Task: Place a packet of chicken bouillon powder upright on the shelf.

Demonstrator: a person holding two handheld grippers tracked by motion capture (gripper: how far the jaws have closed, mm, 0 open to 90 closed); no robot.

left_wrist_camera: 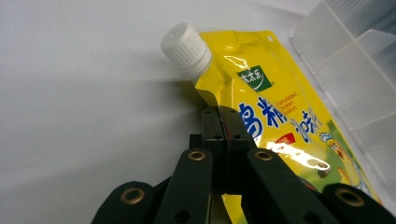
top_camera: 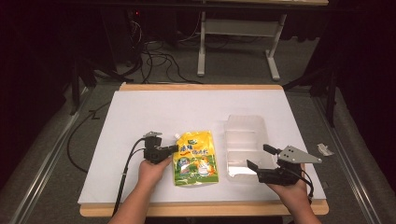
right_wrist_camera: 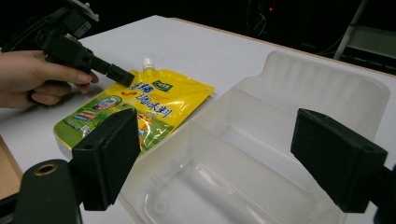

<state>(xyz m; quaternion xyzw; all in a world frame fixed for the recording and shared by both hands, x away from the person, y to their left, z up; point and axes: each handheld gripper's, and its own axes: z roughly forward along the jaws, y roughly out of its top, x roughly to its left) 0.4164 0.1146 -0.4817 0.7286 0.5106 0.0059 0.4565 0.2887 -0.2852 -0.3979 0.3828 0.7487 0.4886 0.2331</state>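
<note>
A yellow spouted pouch (top_camera: 196, 158) (left_wrist_camera: 280, 112) (right_wrist_camera: 140, 100) with a white screw cap (left_wrist_camera: 186, 49) (right_wrist_camera: 148, 63) lies flat on the white board. My left gripper (top_camera: 175, 148) (left_wrist_camera: 223, 121) (right_wrist_camera: 121, 75) comes in from the pouch's left side, just below the spout. It is shut on the pouch's left edge, and yellow film shows between the jaws. A clear divided plastic container (top_camera: 245, 119) (right_wrist_camera: 327, 79) stands to the right of the pouch. My right gripper (top_camera: 259, 156) (right_wrist_camera: 233, 154) hovers open at the container's near end, holding nothing.
The white board (top_camera: 187, 107) lies on a wooden tabletop (top_camera: 201, 209) whose front edge is close to both hands. A small crumpled scrap (top_camera: 324, 149) sits at the board's right edge. Behind the table are a metal table frame (top_camera: 201, 46) and floor cables (top_camera: 159, 60).
</note>
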